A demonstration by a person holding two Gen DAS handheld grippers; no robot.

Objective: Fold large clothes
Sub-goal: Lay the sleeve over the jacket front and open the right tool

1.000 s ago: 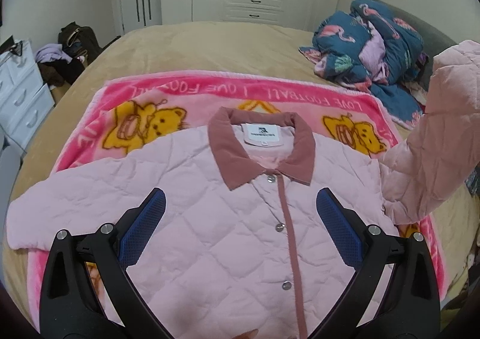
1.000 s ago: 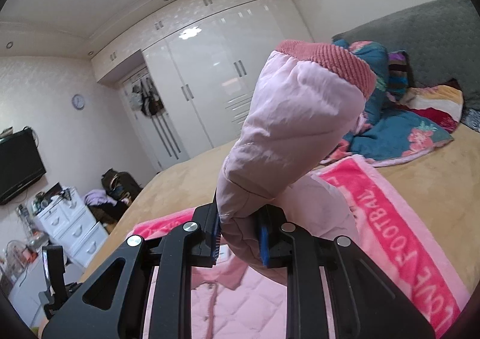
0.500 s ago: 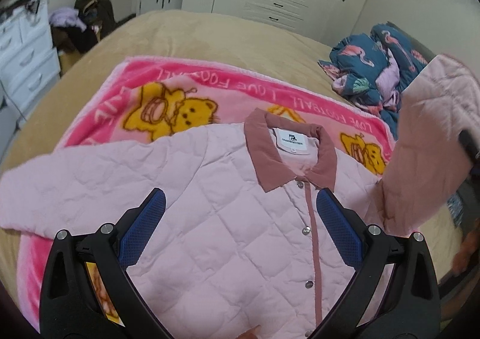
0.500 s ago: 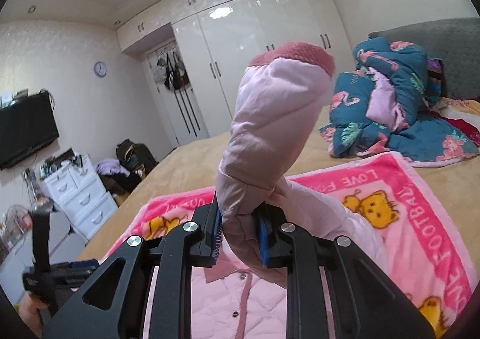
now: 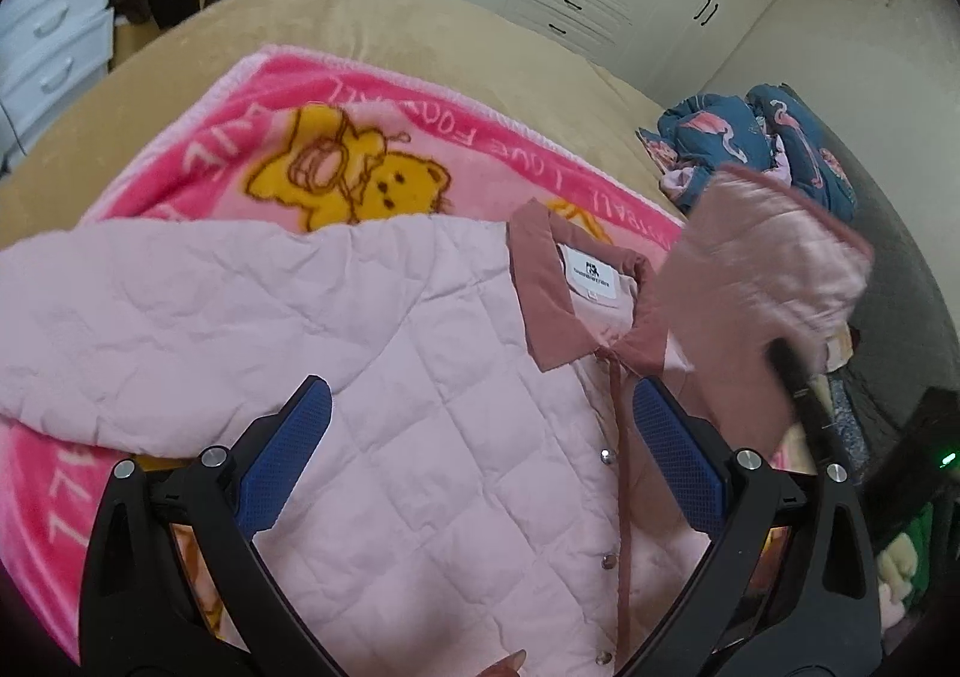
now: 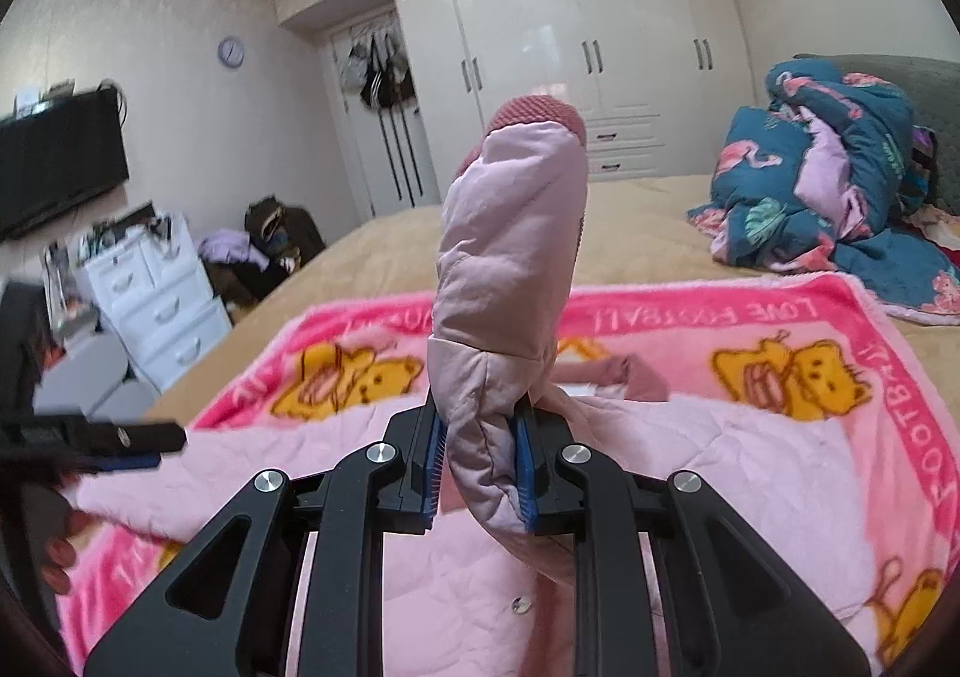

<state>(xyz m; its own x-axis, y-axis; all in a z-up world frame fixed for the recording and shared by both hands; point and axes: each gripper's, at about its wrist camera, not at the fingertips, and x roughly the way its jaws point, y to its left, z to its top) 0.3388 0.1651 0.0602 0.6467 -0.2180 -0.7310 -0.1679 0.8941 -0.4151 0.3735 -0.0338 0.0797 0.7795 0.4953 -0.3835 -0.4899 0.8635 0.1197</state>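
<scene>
A tan bed (image 5: 372, 35) with a pink bear blanket (image 5: 336, 137) is filling the left wrist view; the quilted pink jacket (image 5: 420, 413) is lying flat beneath the left gripper (image 5: 480, 461), whose jaws are standing wide apart, gripping nothing. In the right wrist view, white wardrobes (image 6: 600, 47) are standing behind; the right gripper (image 6: 480, 467) is pinching the jacket's sleeve (image 6: 510, 257), which is rising upright between its jaws.

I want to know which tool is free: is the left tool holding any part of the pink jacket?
No, the left tool stands wide open above the pink jacket, with nothing pinched between its blue pads.
</scene>
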